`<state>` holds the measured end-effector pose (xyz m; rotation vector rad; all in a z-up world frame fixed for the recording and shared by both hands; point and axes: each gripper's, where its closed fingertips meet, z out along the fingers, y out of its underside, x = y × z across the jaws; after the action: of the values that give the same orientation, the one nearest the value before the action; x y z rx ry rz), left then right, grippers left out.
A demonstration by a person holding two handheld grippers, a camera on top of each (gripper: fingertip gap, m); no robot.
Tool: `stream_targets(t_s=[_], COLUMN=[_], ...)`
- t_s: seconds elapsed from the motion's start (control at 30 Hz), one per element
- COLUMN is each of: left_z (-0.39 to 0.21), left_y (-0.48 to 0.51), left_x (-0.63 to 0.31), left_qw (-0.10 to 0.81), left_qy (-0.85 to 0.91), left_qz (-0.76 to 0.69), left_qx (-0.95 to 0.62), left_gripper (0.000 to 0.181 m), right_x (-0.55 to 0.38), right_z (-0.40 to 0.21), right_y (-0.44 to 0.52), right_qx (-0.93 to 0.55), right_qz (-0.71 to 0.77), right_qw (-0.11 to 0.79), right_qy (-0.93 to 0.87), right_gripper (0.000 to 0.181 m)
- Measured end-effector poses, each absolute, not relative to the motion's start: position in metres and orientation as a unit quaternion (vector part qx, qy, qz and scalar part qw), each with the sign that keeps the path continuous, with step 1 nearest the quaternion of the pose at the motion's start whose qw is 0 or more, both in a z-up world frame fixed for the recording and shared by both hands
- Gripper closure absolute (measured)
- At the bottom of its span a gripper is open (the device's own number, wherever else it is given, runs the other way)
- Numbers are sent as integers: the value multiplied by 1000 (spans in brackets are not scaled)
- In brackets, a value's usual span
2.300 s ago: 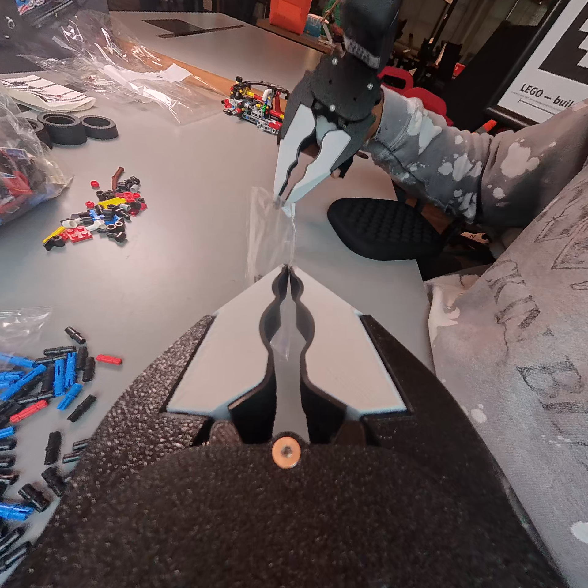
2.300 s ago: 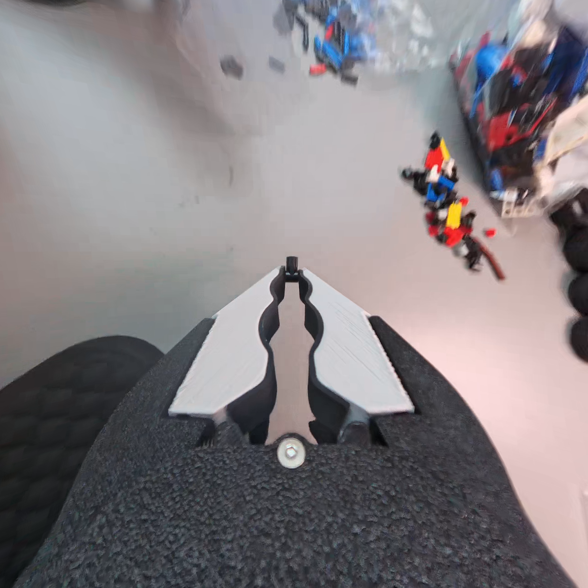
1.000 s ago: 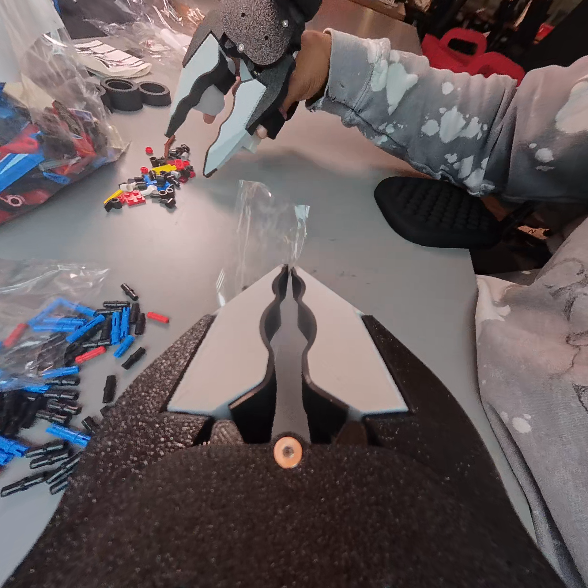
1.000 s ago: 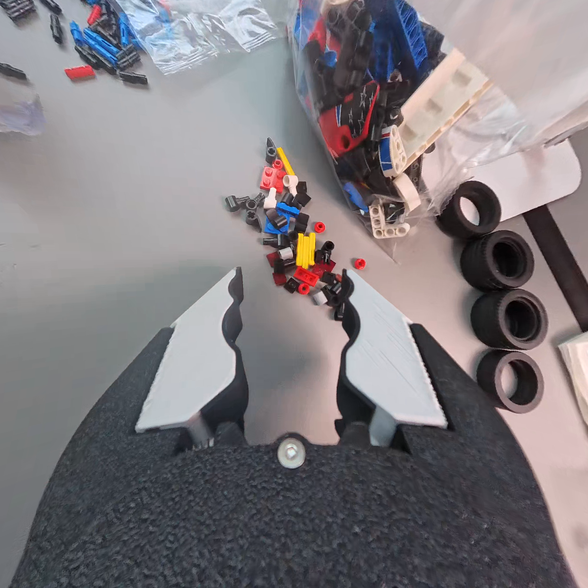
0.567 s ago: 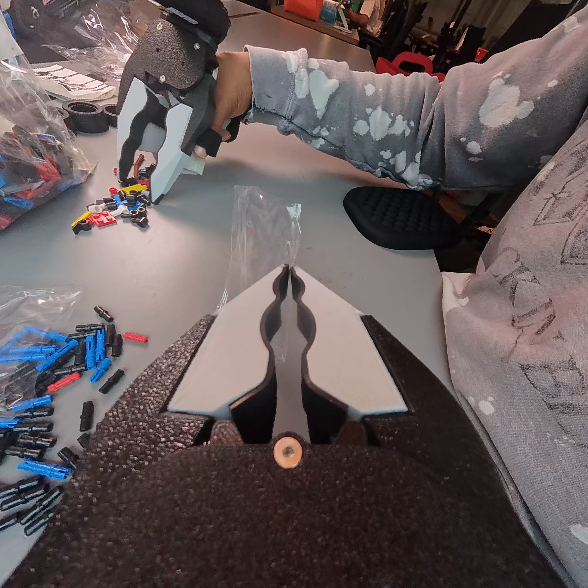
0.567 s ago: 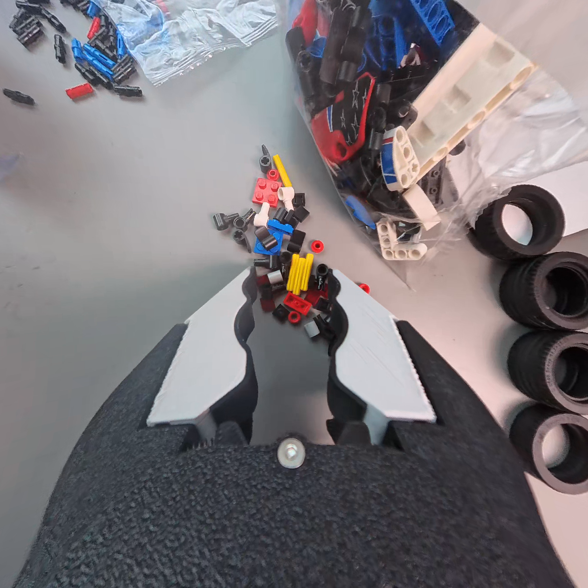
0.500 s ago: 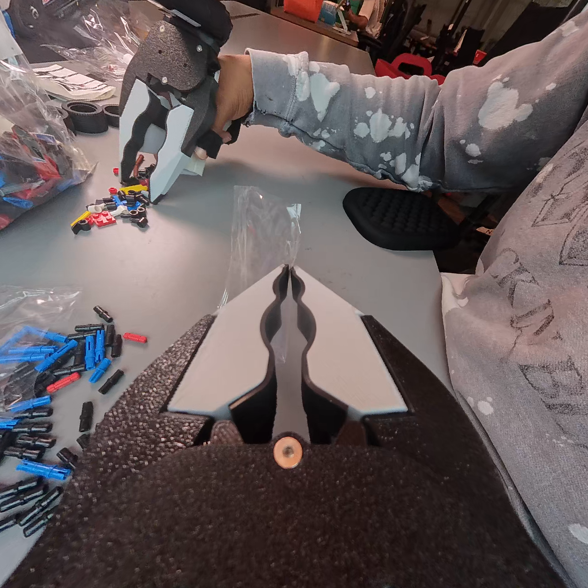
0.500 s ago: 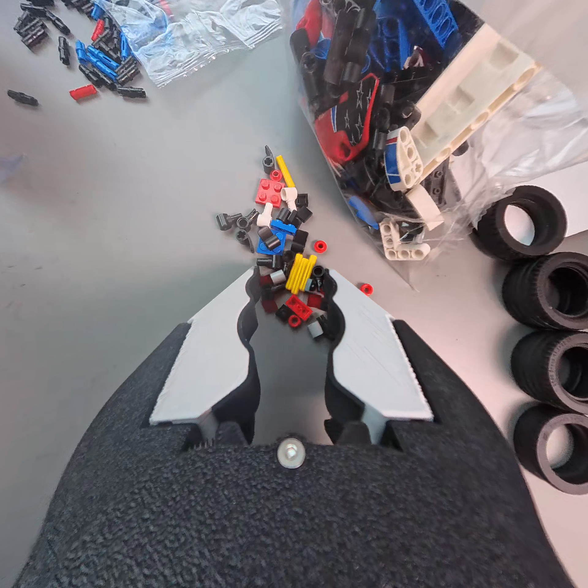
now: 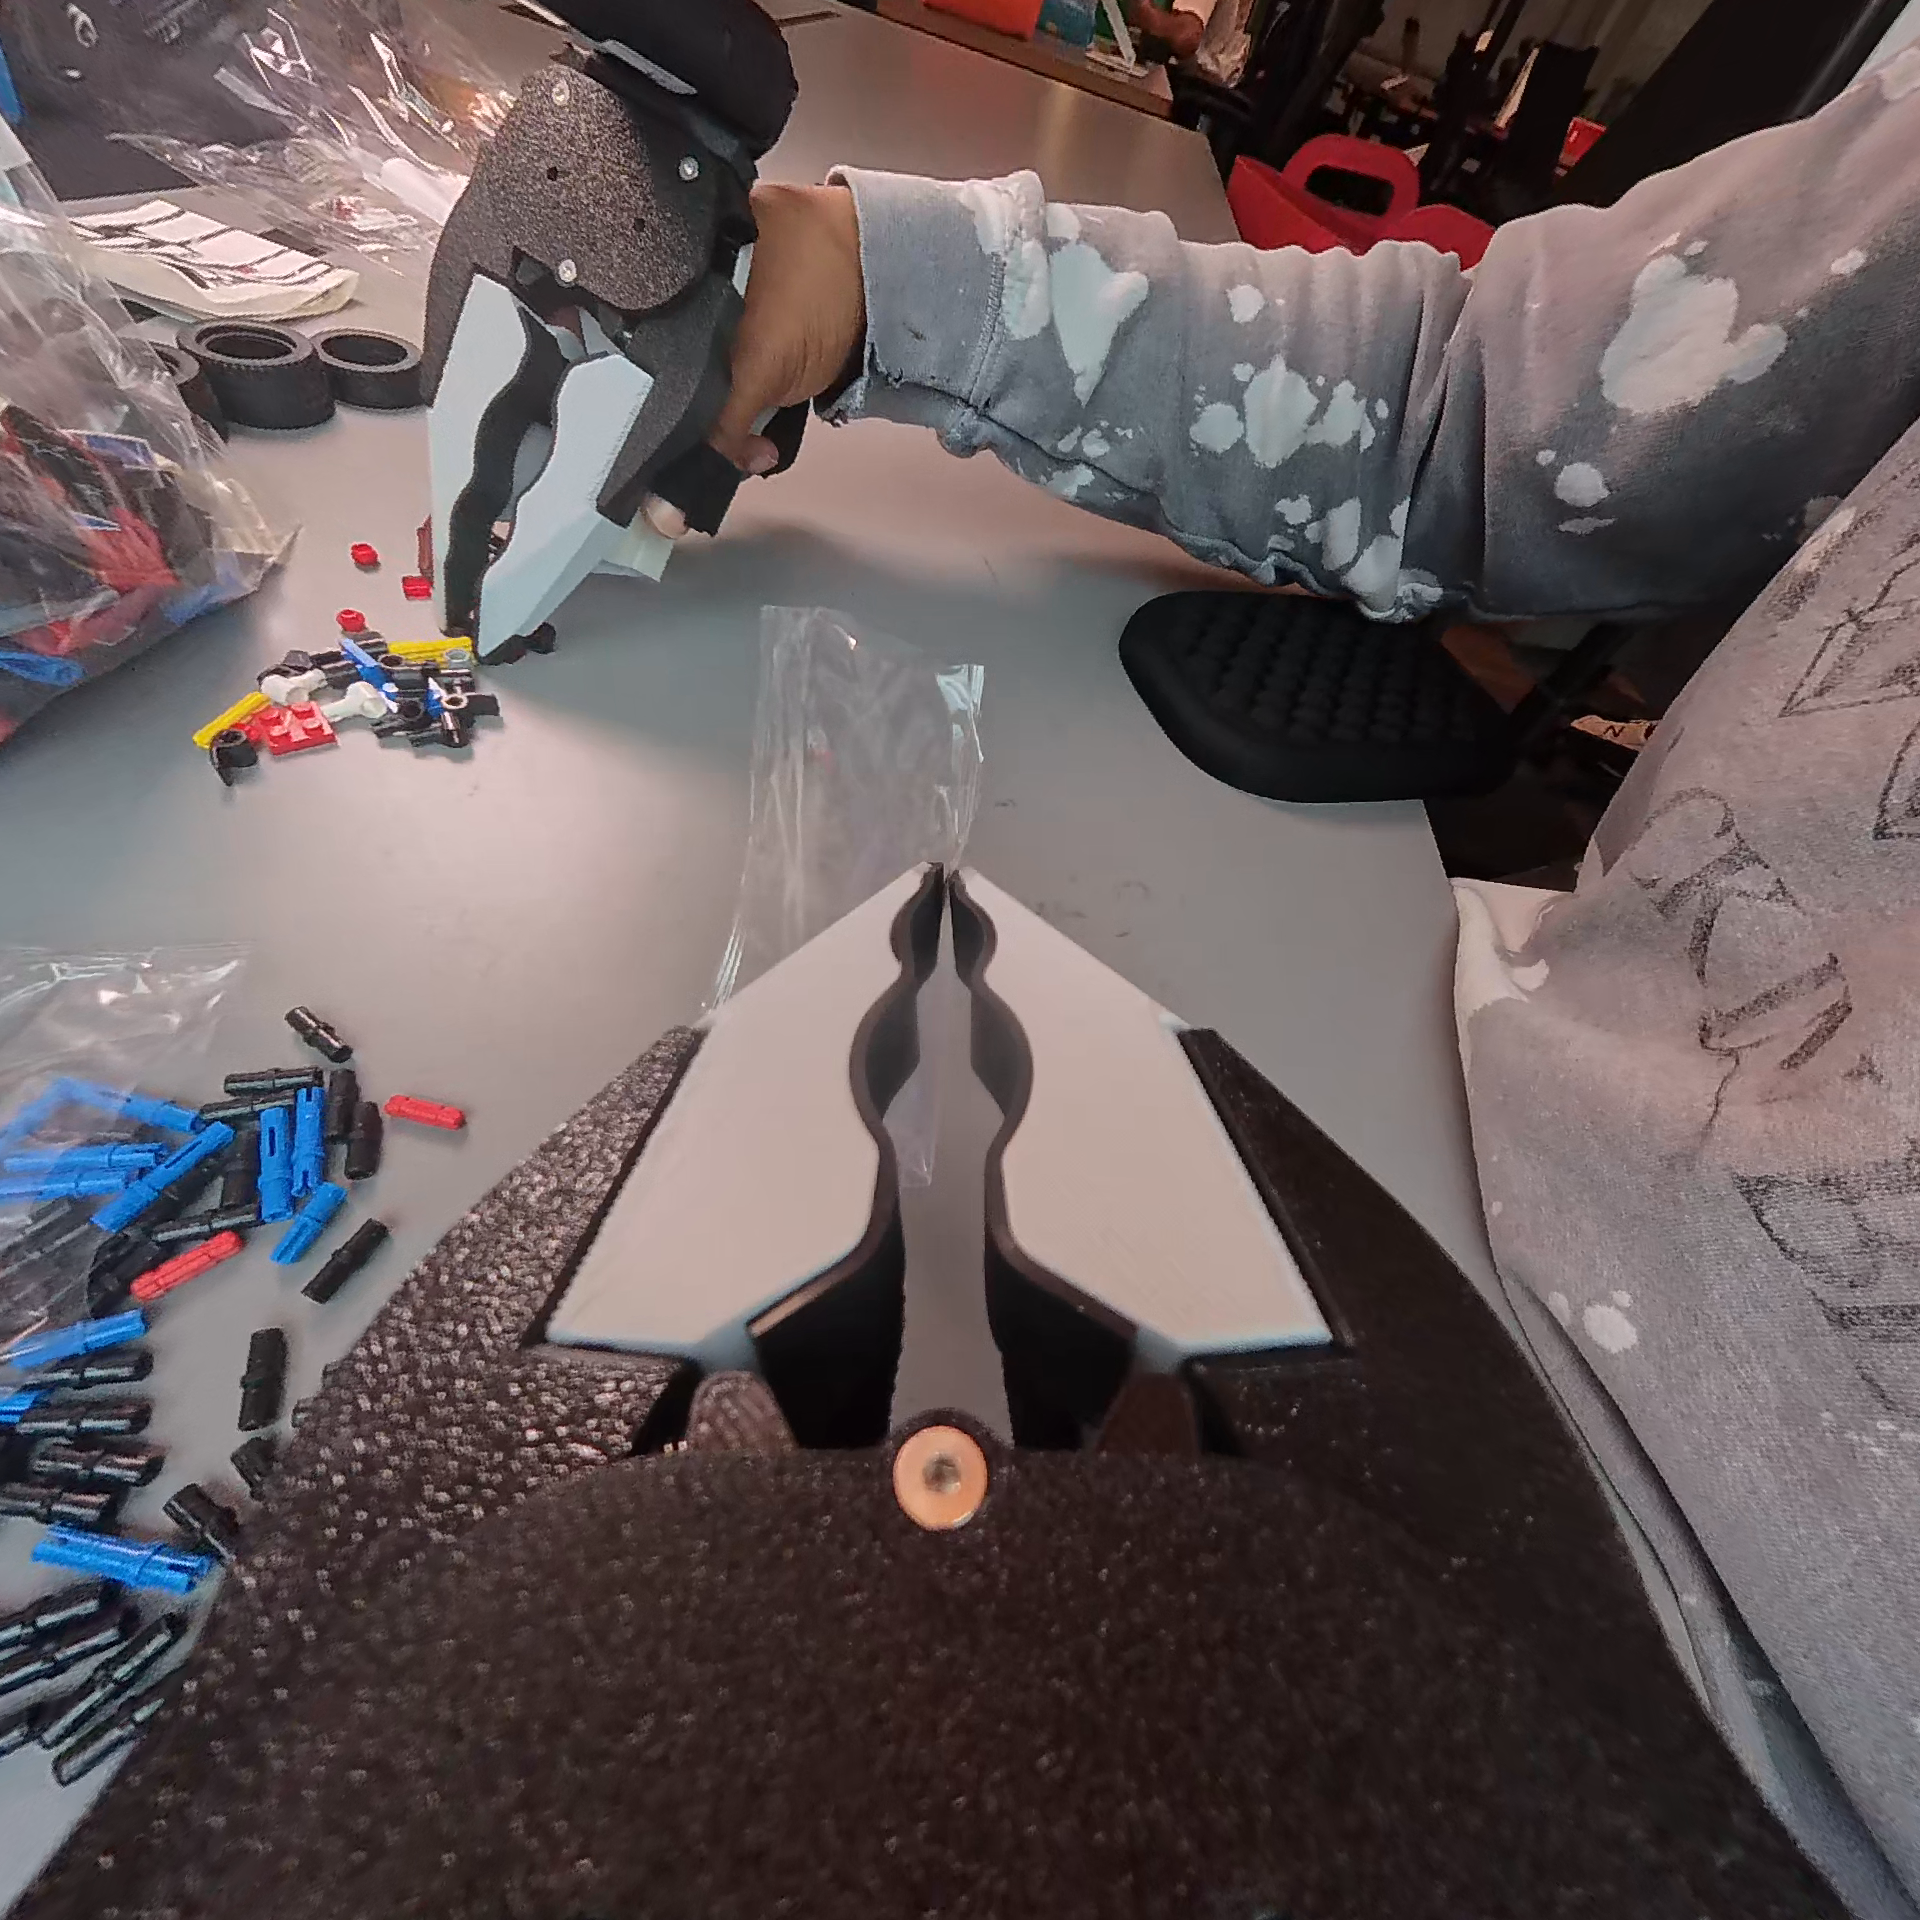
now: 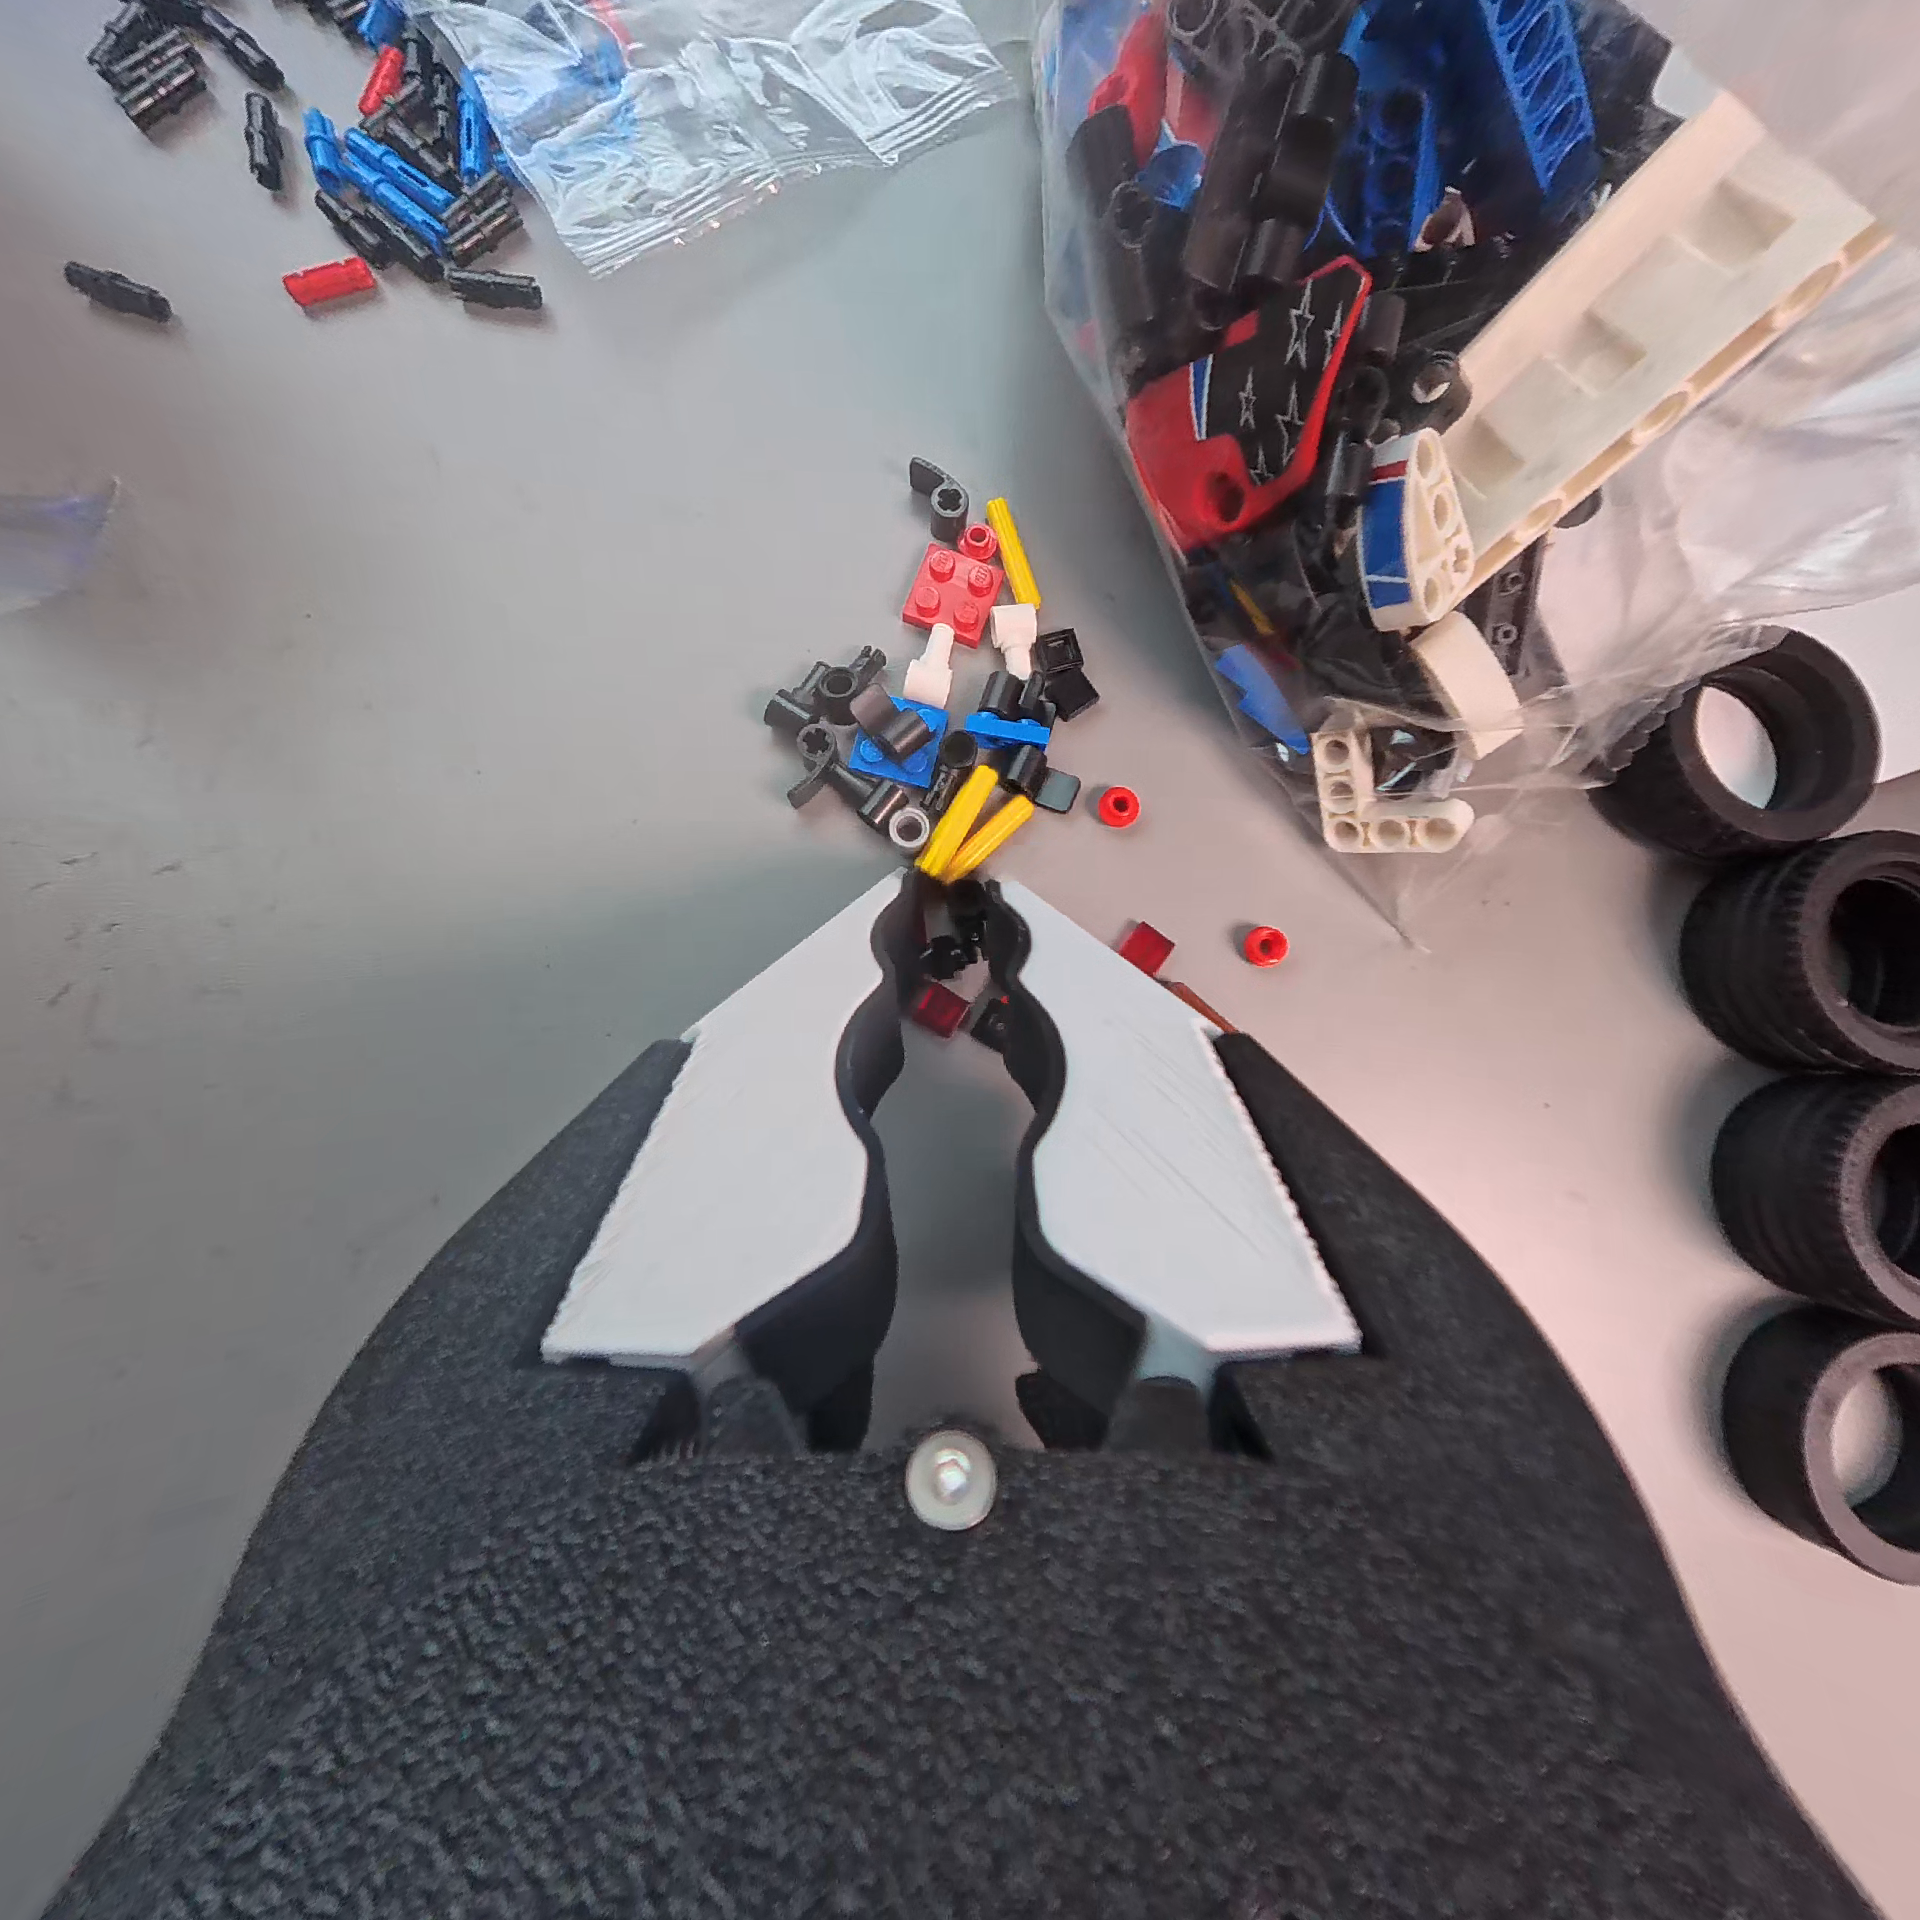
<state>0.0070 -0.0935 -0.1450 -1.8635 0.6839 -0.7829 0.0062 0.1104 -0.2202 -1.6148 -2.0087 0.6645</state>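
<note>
My left gripper [image 9: 940, 881] is shut on the lower edge of a small clear plastic bag [image 9: 862, 748] and holds it upright above the grey table [image 9: 520, 883]. My right gripper [image 10: 943, 885] has come down on a pile of small loose bricks [image 10: 935, 707]. Its jaws are closed on the near edge of the pile, pinching two yellow rods [image 10: 971, 826] and small black pieces [image 10: 951, 935]. In the left wrist view the right gripper [image 9: 473, 629] stands tip-down on that pile [image 9: 353, 696], held by a hand in a bleach-spotted grey sleeve [image 9: 1195, 353].
A big clear bag of bricks [image 10: 1351, 364] lies right of the pile. Several black tyres [image 10: 1818, 977] stand at the far right. Blue, black and red pins [image 9: 177, 1174] and a clear bag [image 10: 707, 114] lie left. A black padded armrest [image 9: 1309, 707] sits at the table edge. Spacing between my two grippers at the tips: around 20 centimetres.
My right gripper left the clear bag, swung over to the brick pile, opened, came down and closed on pieces at its near edge. My left gripper kept hold of the bag.
</note>
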Motion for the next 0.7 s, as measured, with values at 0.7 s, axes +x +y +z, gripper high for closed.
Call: stream_targets(t_s=[0.7], left_z=[-139], left_y=[-93], left_x=[9], left_qw=[494], left_qy=[278], left_qz=[-335], left_qx=[-752], left_gripper=[181], right_x=[3], right_z=[-99], right_y=[-8], right_qx=[-412], right_qz=[421], right_qw=[277], right_qy=[-759], right_gripper=[174])
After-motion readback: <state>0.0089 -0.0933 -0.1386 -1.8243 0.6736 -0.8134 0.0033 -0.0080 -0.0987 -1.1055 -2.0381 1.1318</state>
